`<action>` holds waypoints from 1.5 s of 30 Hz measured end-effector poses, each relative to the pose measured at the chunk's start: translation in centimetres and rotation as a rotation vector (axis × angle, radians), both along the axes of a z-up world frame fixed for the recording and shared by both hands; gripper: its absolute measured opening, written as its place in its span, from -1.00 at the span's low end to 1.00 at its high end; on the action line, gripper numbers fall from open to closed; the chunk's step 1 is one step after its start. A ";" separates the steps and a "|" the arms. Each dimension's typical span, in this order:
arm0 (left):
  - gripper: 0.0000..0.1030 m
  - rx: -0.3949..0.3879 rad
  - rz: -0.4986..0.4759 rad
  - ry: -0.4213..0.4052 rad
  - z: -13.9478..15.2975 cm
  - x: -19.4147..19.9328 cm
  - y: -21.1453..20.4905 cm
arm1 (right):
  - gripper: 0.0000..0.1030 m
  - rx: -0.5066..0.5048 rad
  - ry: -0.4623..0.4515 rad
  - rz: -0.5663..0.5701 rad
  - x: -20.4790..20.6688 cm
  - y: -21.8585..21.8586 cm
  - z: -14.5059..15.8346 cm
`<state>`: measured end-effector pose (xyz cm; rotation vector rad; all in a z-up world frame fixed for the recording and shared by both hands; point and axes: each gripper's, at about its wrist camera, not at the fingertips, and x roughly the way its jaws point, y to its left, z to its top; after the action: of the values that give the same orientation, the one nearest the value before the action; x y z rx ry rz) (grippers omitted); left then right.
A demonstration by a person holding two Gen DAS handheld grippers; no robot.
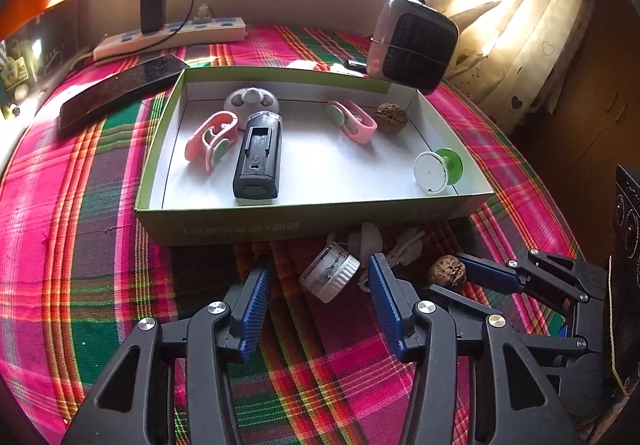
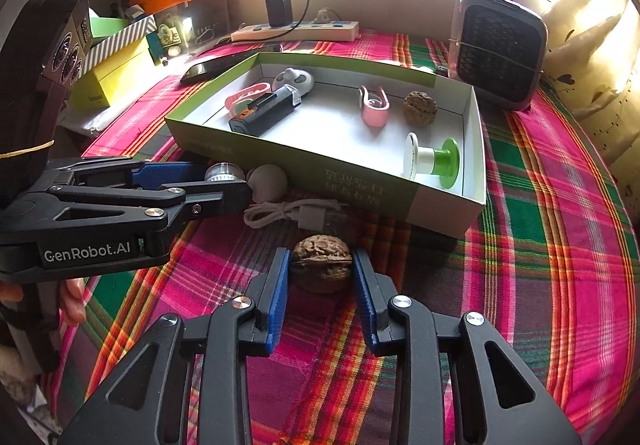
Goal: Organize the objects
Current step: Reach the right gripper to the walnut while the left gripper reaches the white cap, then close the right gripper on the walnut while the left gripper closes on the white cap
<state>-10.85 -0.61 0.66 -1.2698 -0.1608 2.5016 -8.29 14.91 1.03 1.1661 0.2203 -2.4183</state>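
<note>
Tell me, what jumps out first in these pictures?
The loud pink-and-green plaid cloth, and on it a shallow green box holding small gadgets. In front of the box, the right tongs clamp a wrinkled walnut, while the left tongs stand open around a small white jar.

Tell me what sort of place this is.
Probably a home, a table by a window: a plaid cloth, curtain, power strip with a charger, and a small heater.
</note>
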 end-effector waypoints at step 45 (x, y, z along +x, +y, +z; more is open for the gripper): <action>-0.67 -0.032 0.002 0.020 0.0 0.8 1.1 | -0.37 -0.016 -0.007 0.009 0.1 0.4 0.1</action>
<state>-10.07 0.49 0.70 -1.2578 -0.1181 2.5272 -8.23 15.32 1.10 1.1635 0.2035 -2.4035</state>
